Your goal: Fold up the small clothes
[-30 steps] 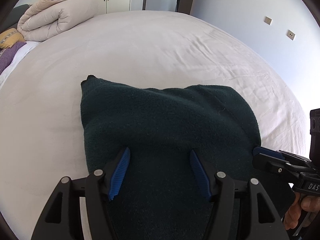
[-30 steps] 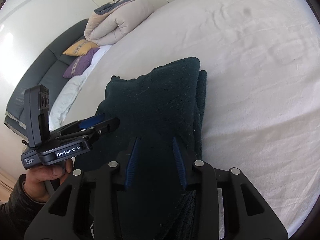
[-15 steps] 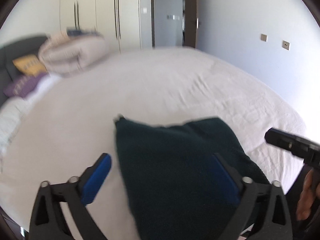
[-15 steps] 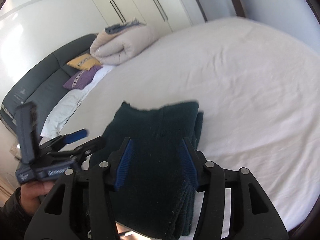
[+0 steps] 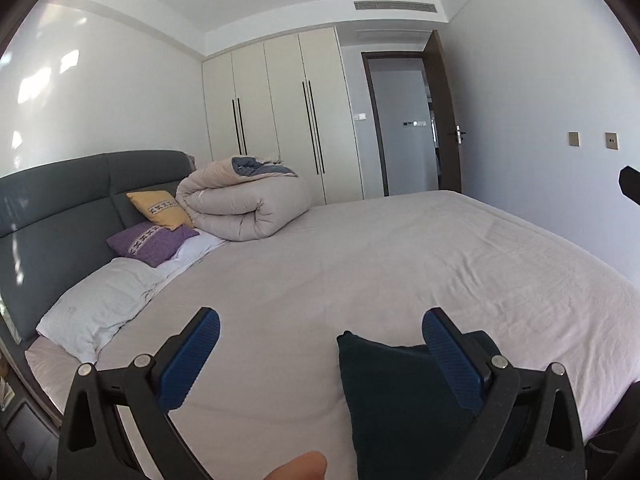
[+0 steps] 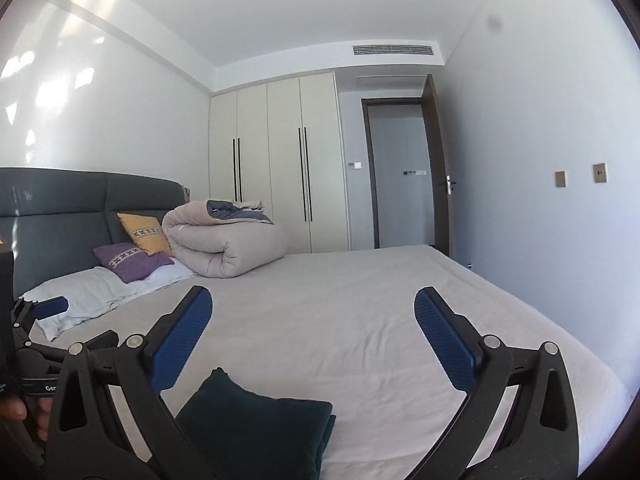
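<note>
A dark green folded garment lies flat on the bed near its front edge; it also shows in the right wrist view. My left gripper is open and empty, raised above and behind the garment, with its right finger in front of the cloth. My right gripper is open and empty, also raised, with the garment low between its fingers. Neither gripper touches the cloth. The left gripper's body shows at the left edge of the right wrist view.
The bed has a pale sheet. A rolled beige duvet, a yellow cushion, a purple cushion and a white pillow lie by the grey headboard. Wardrobes and an open door stand behind.
Both grippers have opened wide, let go of the garment and lifted back and up. The views now tilt toward the room. The garment stays folded on the bed.
</note>
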Tool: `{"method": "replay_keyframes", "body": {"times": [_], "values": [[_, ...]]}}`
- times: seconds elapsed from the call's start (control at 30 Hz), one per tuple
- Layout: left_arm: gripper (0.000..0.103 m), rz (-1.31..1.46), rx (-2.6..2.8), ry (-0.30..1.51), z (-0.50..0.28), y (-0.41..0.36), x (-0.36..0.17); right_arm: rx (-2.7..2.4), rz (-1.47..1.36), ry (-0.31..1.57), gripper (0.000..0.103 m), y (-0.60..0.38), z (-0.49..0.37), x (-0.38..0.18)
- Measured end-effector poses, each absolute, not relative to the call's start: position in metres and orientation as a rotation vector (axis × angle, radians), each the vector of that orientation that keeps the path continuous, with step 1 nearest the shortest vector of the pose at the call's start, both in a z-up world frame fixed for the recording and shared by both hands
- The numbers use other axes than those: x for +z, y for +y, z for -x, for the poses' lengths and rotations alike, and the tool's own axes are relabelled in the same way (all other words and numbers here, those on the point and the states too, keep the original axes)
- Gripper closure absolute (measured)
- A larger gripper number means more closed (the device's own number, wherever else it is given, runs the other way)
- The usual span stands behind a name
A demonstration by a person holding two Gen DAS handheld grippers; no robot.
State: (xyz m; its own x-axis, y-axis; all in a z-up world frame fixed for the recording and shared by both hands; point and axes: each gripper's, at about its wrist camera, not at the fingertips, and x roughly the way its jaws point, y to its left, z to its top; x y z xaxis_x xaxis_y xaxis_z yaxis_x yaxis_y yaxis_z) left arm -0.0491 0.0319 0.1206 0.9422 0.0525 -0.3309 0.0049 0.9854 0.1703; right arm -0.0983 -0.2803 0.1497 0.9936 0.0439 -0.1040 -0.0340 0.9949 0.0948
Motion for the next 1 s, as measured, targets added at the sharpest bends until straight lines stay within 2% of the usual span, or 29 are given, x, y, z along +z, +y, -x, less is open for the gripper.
{"method": "replay_keyframes", "body": {"times": [0.23,0.5,0.73,1.0], "values": [[0.000,-0.095,0.044,0.537,0.054,0.044,0.097,0.095,-0.162,0.343,0.000,-0.268,0.108,0.149],[0.000,-0.035,0.026,0.742,0.036,0.047,0.061,0.047,-0.216,0.681,0.000,-0.261,0.078,0.078],[0.000,-0.033,0.017,0.794,0.033,0.048,0.051,-0.032,-0.238,0.775,0.000,-0.268,0.057,0.043],[0.000,-0.020,-0.001,0.822,0.032,0.049,0.046,0.013,-0.147,0.816,0.000,-0.240,0.059,0.034]]}}
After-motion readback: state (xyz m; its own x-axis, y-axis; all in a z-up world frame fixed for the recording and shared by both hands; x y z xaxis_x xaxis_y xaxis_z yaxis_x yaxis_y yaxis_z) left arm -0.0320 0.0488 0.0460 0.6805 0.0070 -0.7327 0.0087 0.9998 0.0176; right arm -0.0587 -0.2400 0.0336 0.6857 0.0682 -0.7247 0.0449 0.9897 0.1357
